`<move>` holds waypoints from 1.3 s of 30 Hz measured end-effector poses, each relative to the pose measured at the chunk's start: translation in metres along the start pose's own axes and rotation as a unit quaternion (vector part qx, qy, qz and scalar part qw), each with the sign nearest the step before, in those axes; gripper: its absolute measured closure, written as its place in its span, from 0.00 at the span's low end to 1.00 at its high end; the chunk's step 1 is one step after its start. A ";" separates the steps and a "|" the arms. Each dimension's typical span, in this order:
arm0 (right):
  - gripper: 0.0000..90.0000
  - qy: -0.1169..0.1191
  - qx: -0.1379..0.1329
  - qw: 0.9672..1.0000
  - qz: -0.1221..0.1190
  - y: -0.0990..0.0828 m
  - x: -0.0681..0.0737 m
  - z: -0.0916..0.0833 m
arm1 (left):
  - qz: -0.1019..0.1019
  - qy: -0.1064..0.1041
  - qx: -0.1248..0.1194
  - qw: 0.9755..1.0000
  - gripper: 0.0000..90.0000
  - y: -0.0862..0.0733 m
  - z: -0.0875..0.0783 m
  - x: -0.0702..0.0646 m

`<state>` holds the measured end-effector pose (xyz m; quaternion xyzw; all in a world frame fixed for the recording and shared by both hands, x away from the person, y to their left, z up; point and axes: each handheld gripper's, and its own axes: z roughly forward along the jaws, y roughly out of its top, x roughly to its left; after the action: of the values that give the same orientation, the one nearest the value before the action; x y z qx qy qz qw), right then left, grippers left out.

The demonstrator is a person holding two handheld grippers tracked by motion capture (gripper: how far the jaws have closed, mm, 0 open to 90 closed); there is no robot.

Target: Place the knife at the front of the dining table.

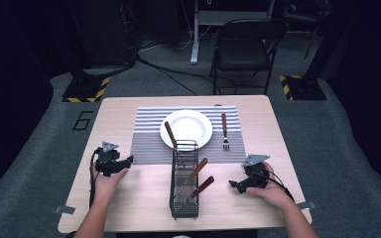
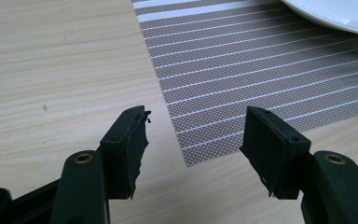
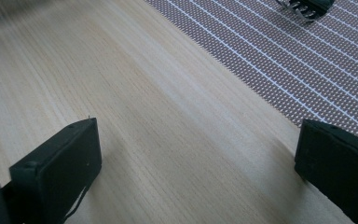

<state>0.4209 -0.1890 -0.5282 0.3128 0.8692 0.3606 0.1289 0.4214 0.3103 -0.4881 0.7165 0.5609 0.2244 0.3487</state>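
Room dark w/ overhead light on the table [image 1: 129, 198], slight glare on the white plate [image 1: 186, 128]; high view soft, gripper views sharp mid-frame, blurry at far edges.

The plate [image 2: 335, 16] and the fork [image 3: 307, 8] are cut off by the top edges.

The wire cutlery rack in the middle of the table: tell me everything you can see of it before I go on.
The wire cutlery rack is a black, open-mesh metal basket, long and narrow, standing upright on the bare wooden table just in front of the striped placemat. Two wooden-handled utensils lean inside it, handles tilted up to the right. A third wooden handle shows behind its far end, against the white plate. Neither gripper touches it.
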 end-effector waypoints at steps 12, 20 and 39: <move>0.00 0.000 0.000 1.000 0.000 0.000 0.000 0.000 | 0.007 -0.029 -0.010 1.000 0.52 0.008 -0.012 -0.012; 0.00 0.000 0.000 1.000 0.000 0.000 0.000 0.000 | 0.016 -0.043 -0.012 0.999 0.54 0.013 -0.017 -0.019; 0.00 0.000 0.000 1.000 0.000 0.000 0.000 0.000 | 0.037 -0.084 -0.032 0.995 0.57 0.034 -0.032 -0.044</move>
<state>0.4210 -0.1890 -0.5281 0.3124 0.8694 0.3605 0.1289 0.4087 0.2718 -0.4380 0.7418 0.4954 0.1941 0.4083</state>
